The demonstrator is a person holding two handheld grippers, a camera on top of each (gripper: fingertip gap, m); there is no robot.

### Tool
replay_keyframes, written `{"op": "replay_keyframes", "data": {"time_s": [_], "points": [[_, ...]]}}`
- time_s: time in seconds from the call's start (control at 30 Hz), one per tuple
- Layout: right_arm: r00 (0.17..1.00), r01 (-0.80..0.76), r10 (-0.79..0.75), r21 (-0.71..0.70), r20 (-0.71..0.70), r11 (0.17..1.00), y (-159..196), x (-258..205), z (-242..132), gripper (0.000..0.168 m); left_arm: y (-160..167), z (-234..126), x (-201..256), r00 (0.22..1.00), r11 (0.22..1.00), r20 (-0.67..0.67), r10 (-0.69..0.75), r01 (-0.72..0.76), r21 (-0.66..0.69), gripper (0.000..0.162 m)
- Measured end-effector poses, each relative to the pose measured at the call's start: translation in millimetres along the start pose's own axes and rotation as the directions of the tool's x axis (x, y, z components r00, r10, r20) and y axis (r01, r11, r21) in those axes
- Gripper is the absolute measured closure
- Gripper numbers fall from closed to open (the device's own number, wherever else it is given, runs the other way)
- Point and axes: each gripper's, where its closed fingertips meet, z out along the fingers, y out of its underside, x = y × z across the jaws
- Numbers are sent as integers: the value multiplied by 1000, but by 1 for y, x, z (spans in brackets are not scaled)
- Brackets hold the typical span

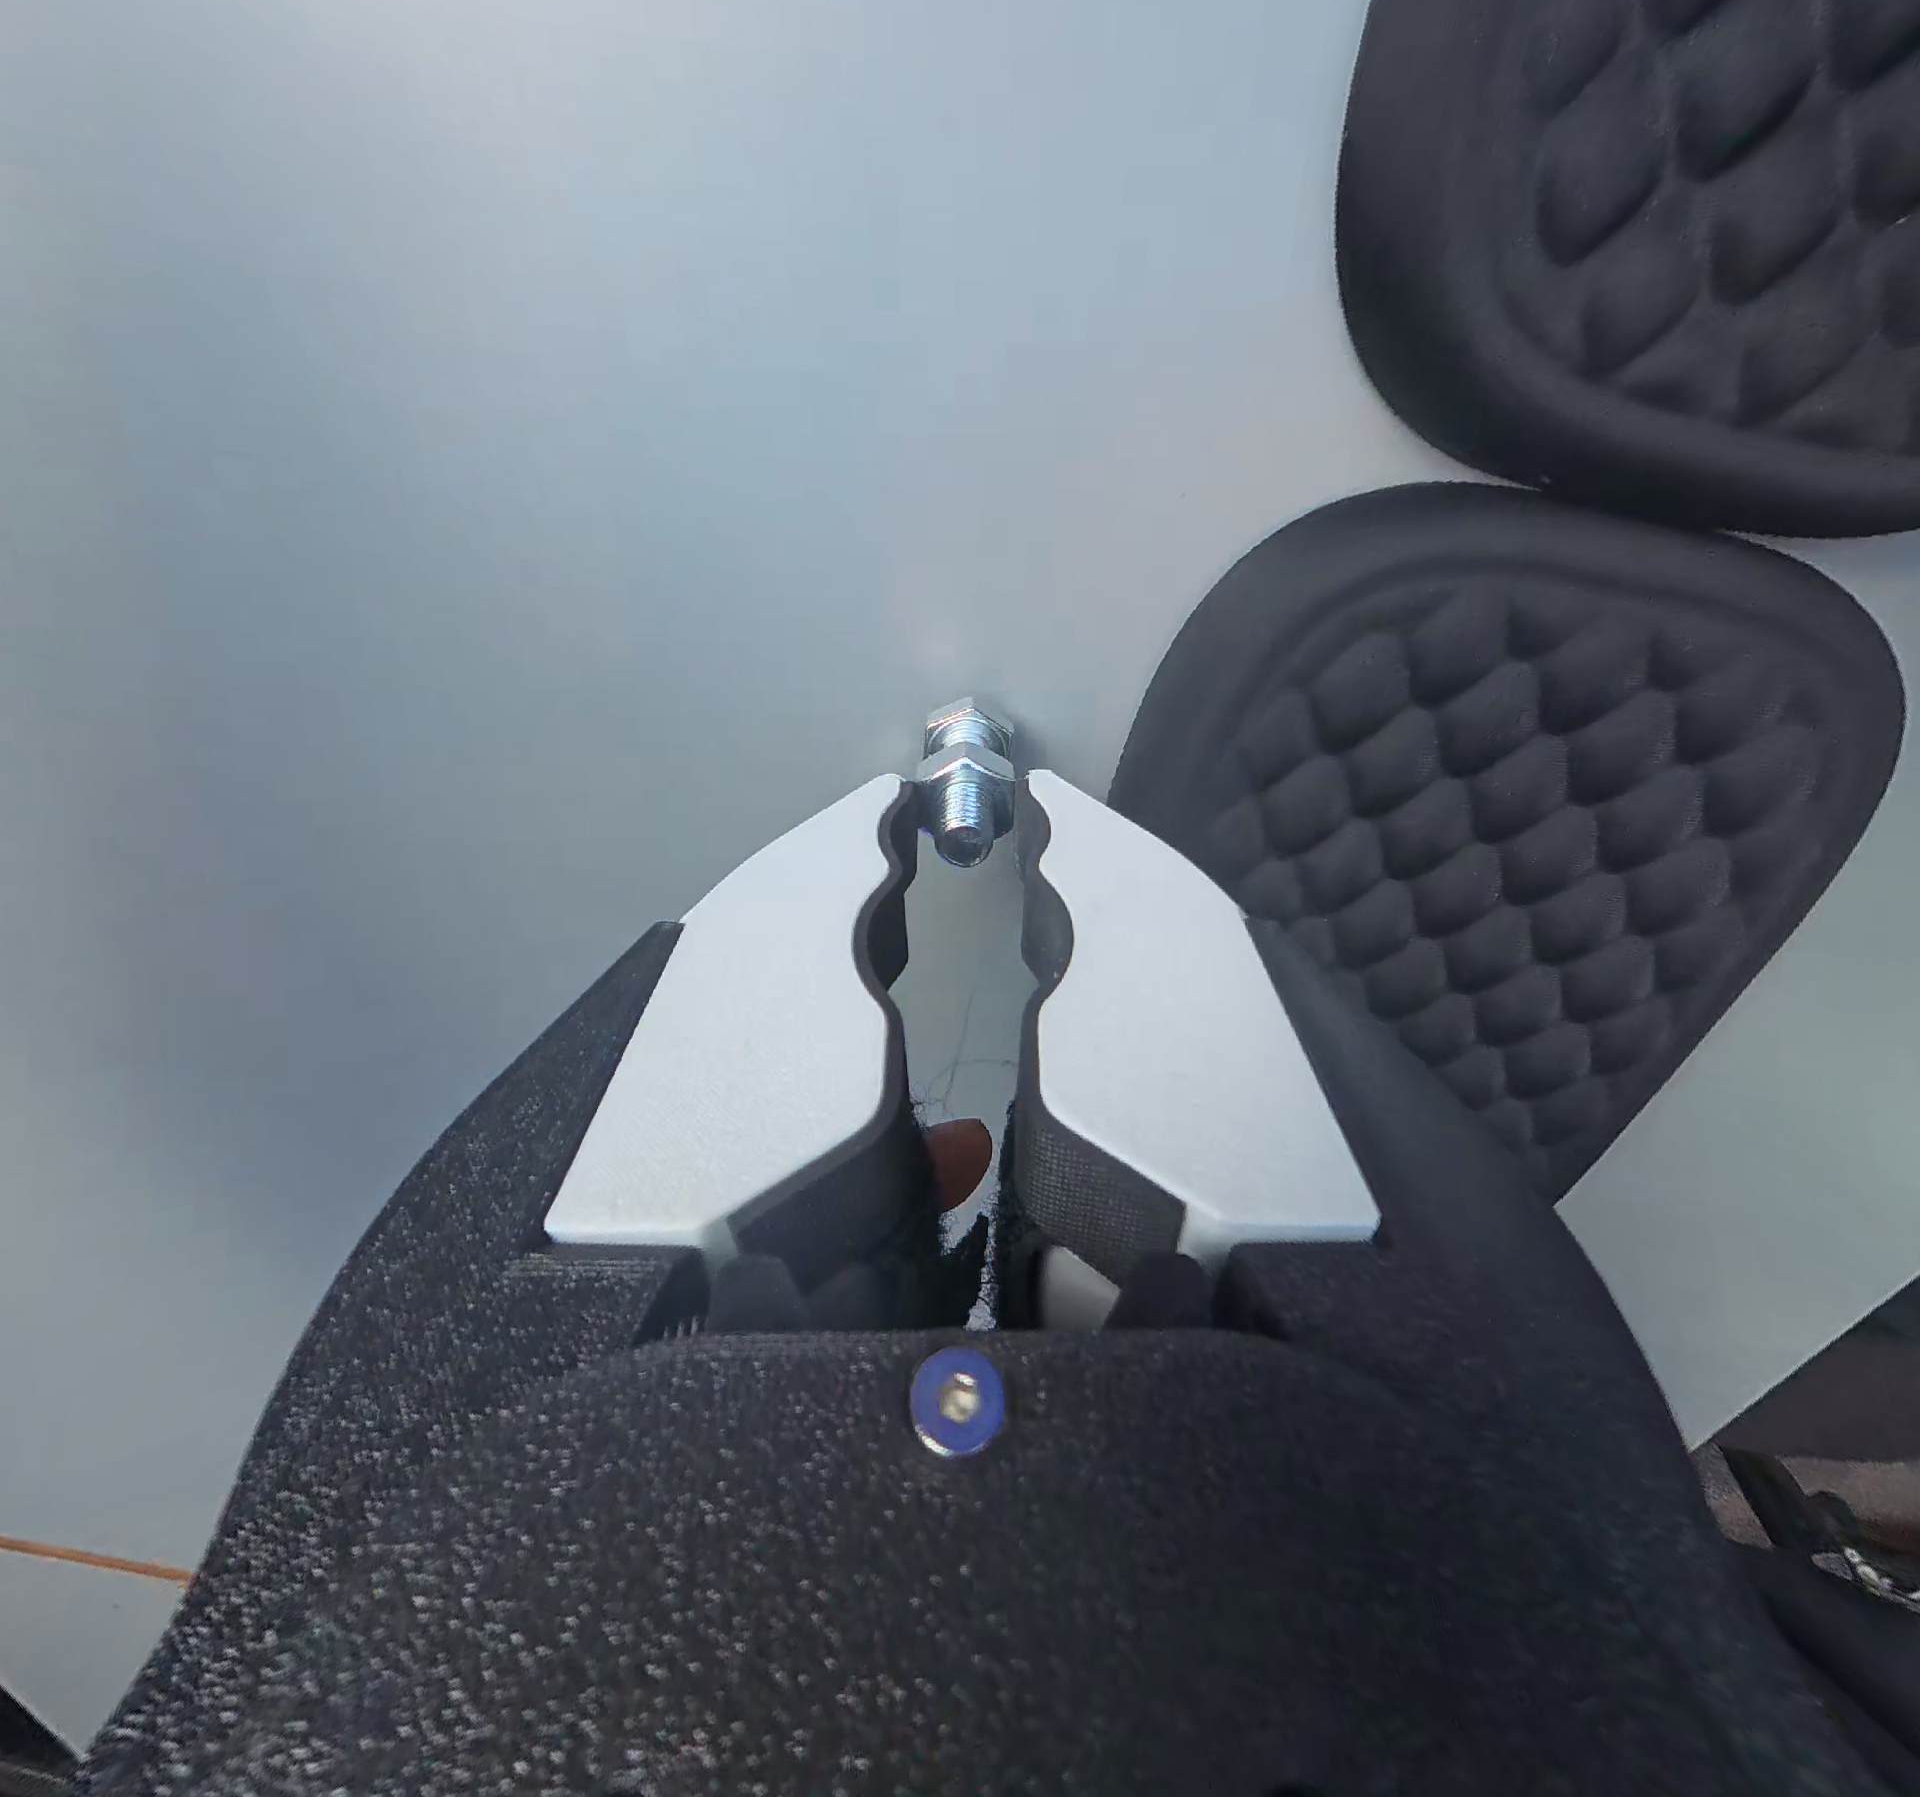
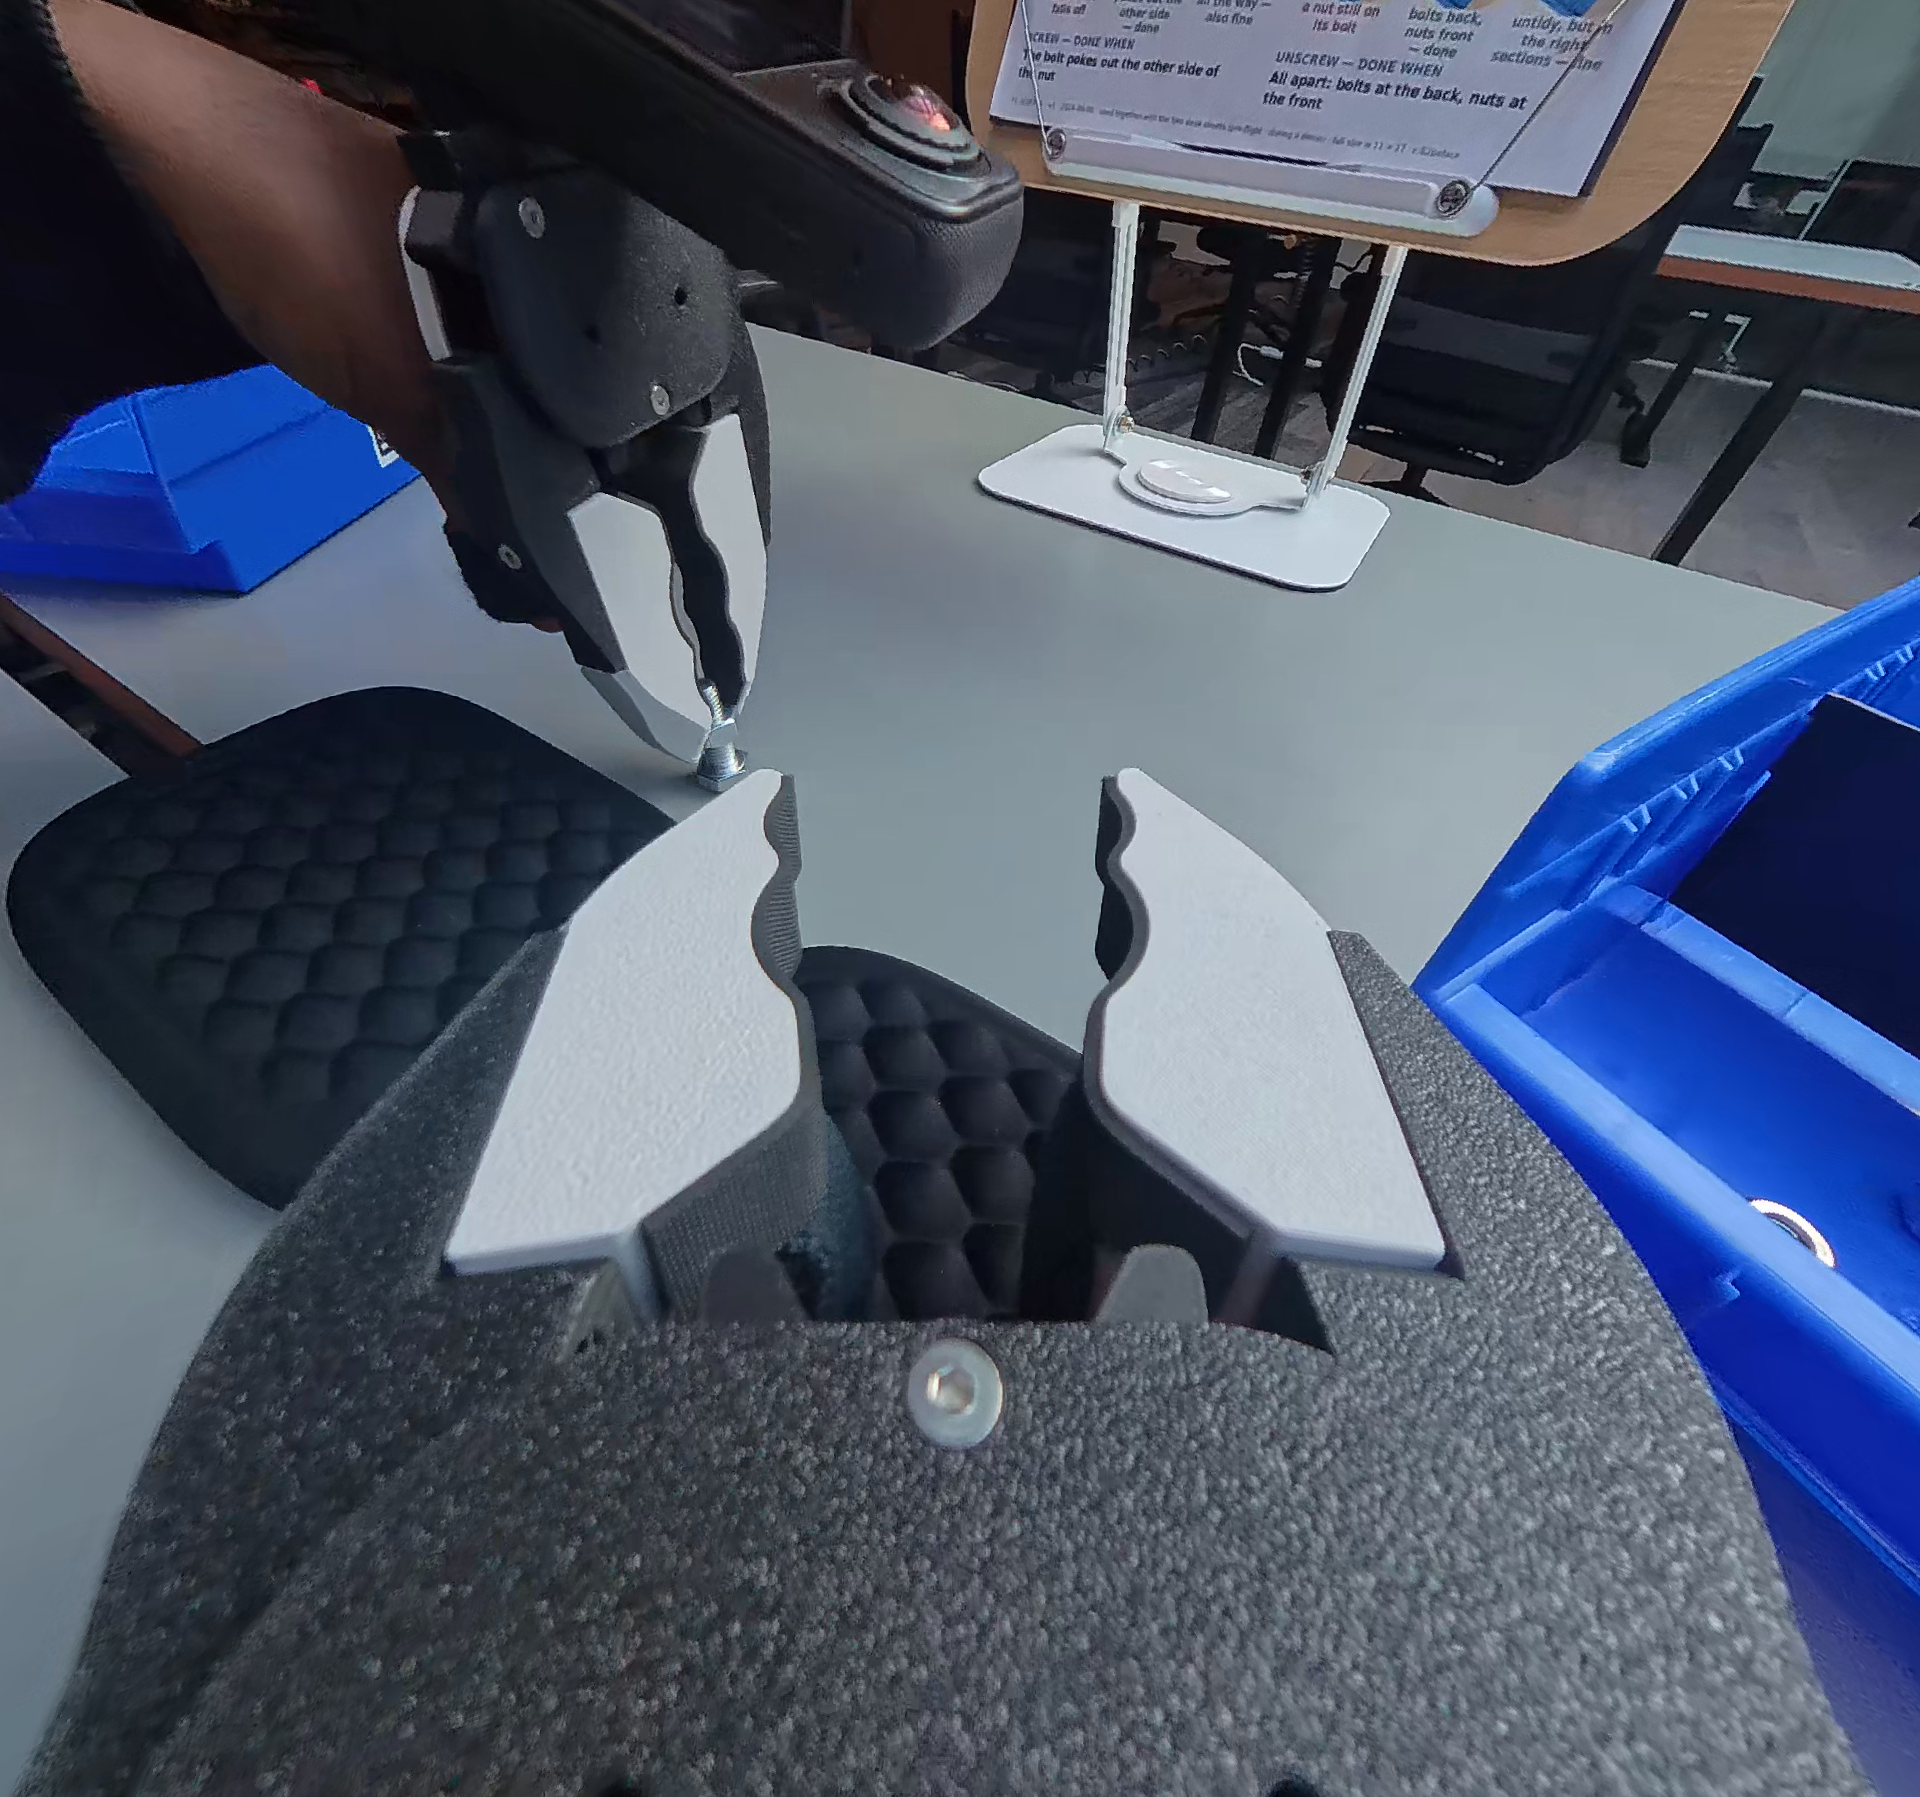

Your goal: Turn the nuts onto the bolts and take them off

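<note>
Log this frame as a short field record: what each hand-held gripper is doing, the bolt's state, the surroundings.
left hand-held gripper: shut on the bolt, which stands head-down on the table
nut: threaded on, bolt tip poking through
right hand-held gripper: open, empty, near the bolt
pads: two black, beside the bolt
blue bin: at right

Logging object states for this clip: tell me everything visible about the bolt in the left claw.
The bolt is small, bright silver metal, with a threaded shank and a hex head. A matching hex nut sits partway along the thread, short of the head, leaving several threads bare at the free end. The left claw is shut on it near the nut. The bolt stands head-down, its head resting on the grey table beside a black dimpled pad.
</note>
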Motion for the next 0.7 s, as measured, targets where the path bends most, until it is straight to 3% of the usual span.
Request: {"op": "replay_keyframes", "data": {"time_s": [0.17, 0.27, 0.37, 0.47, 0.57, 0.7], "points": [[1000, -1, 1, 1, 0, 1000, 0, 0, 0, 113, -1, 2, 2, 1000, 1000, -7, 4, -4, 1, 145], [1000, 0, 0, -2, 1, 1000, 0, 0, 0, 113, -2, -1, 1, 1000, 1000, -6, -10, 10, 28, 131], [1000, 7, -7, -6, 3, 1000, 1, -1, 0, 113, -5, -11, -1, 999, 992, -9, -48, 48, 117, 115], [1000, 18, -18, -17, 7, 1000, 2, -3, 1, 113, -9, -24, -4, 993, 948, -17, -117, 116, 297, 103], [999, 30, -29, -44, 19, 999, 4, -5, 4, 113, -19, -43, -8, 982, 803, -23, -186, 165, 572, 89], [997, 54, -47, -94, 69, 994, 7, -12, 10, 112, -20, -68, -1, 971, 496, -113, -209, 205, 844, 77]]}}
